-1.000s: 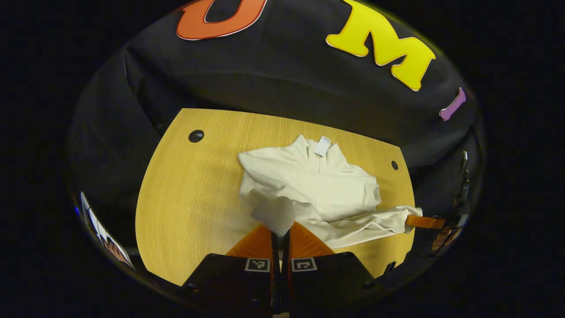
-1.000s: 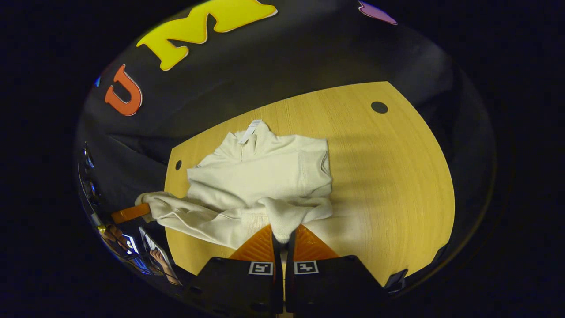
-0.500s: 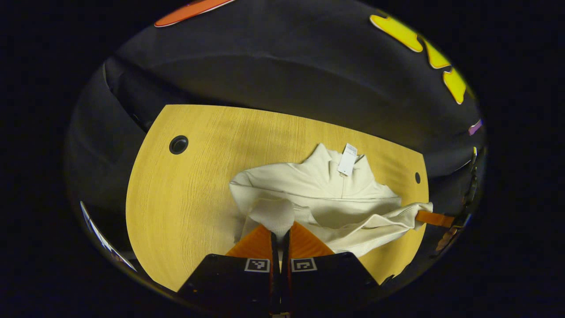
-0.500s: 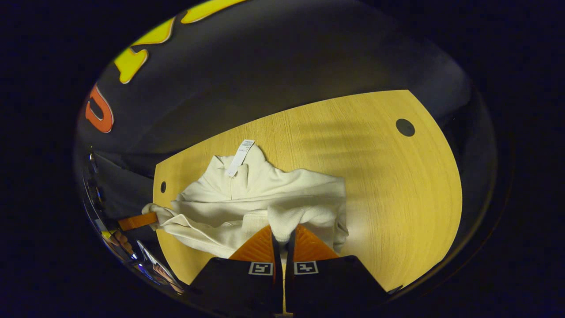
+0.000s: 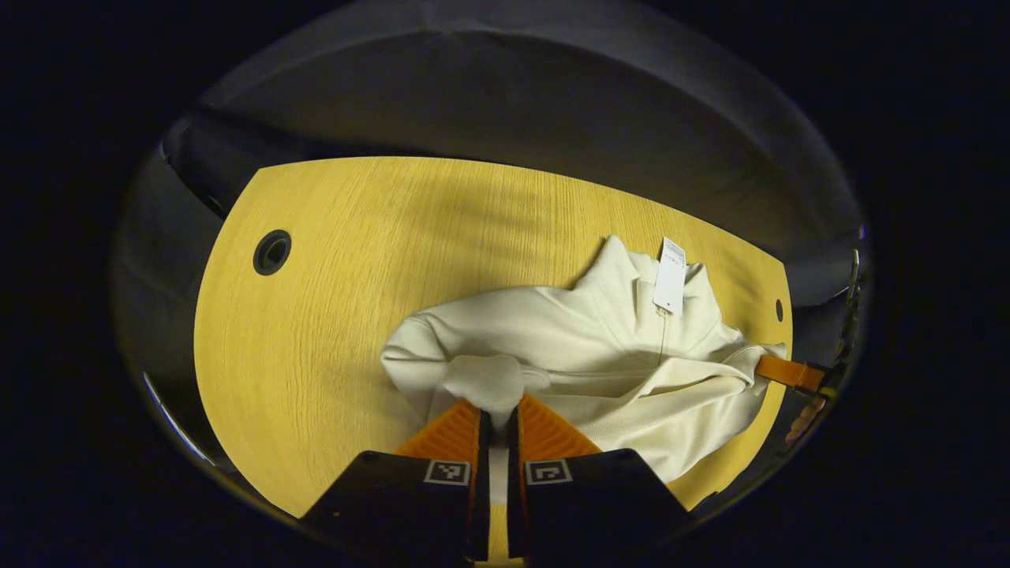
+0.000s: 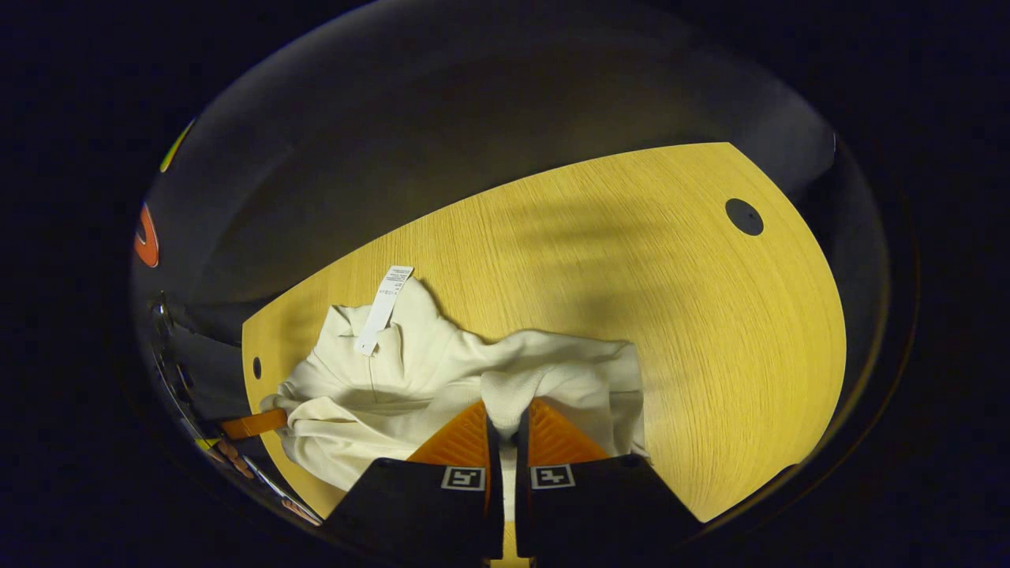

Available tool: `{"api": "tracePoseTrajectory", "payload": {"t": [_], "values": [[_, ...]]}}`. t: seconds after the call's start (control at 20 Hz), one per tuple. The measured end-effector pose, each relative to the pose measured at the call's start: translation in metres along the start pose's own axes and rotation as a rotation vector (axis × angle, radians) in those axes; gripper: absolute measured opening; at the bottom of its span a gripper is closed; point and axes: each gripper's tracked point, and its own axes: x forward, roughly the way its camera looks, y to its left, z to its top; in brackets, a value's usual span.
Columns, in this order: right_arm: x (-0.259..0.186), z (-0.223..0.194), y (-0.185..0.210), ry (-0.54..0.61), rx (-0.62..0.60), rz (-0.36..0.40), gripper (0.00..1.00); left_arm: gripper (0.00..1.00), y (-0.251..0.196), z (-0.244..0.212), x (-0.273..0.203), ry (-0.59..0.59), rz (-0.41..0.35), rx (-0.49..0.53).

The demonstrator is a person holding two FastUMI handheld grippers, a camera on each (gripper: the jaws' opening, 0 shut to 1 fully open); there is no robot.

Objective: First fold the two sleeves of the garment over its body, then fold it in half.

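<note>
A cream garment (image 5: 600, 347) with a white tag (image 5: 671, 276) at its collar lies bunched on the wooden table (image 5: 339, 260). My left gripper (image 5: 497, 404) is shut on one corner of its hem, held above the body near the collar. In the left gripper view the right gripper (image 5: 781, 371) grips the other hem corner at the far right. The right gripper view shows the garment (image 6: 394, 379) with its tag (image 6: 383, 308), and my right gripper (image 6: 506, 406) is shut on a bunched hem corner. The left gripper (image 6: 252, 424) holds the cloth at the far left there.
The table has a round cable hole (image 5: 272, 252) at its left and a small one (image 5: 779, 309) by the garment's right side. Bare wood (image 6: 694, 315) stretches right of the garment. The booth's black cloth wall (image 5: 505, 102) rises behind the table's far edge.
Both grippers have carried the hem forward over the body towards the collar, so the lower half now lies doubled over the upper. The collar and tag appear closer.
</note>
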Motion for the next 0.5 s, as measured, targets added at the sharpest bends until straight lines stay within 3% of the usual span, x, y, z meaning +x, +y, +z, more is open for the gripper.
{"api": "tracePoseTrajectory", "payload": {"t": [0.15, 0.2, 0.25, 0.3, 0.35, 0.4, 0.5], "values": [[0.0, 0.007, 0.0, -0.053, -0.005, -0.008, 0.1, 0.15, -0.005, -0.001, 0.004, 0.006, -0.032, 0.024], [0.001, 0.011, -0.002, -0.079, -0.01, -0.014, 0.13, 0.09, -0.004, 0.0, 0.004, 0.007, -0.036, 0.026], [0.001, 0.012, 0.001, -0.09, -0.007, -0.009, 0.21, 0.22, -0.005, 0.0, 0.006, 0.004, -0.04, 0.023], [-0.003, 0.016, 0.0, -0.113, -0.011, -0.014, 0.21, 0.25, -0.005, 0.0, 0.006, 0.008, -0.035, 0.021], [-0.006, 0.02, 0.0, -0.13, -0.013, -0.012, 0.34, 0.34, -0.003, 0.0, 0.006, 0.004, -0.023, 0.022], [-0.011, 0.022, 0.0, -0.144, -0.009, -0.01, 0.34, 0.34, -0.003, 0.001, 0.006, -0.006, -0.011, 0.023], [-0.022, 0.031, 0.0, -0.184, -0.008, -0.001, 0.43, 0.57, -0.005, 0.004, 0.004, -0.02, 0.012, 0.034]]}}
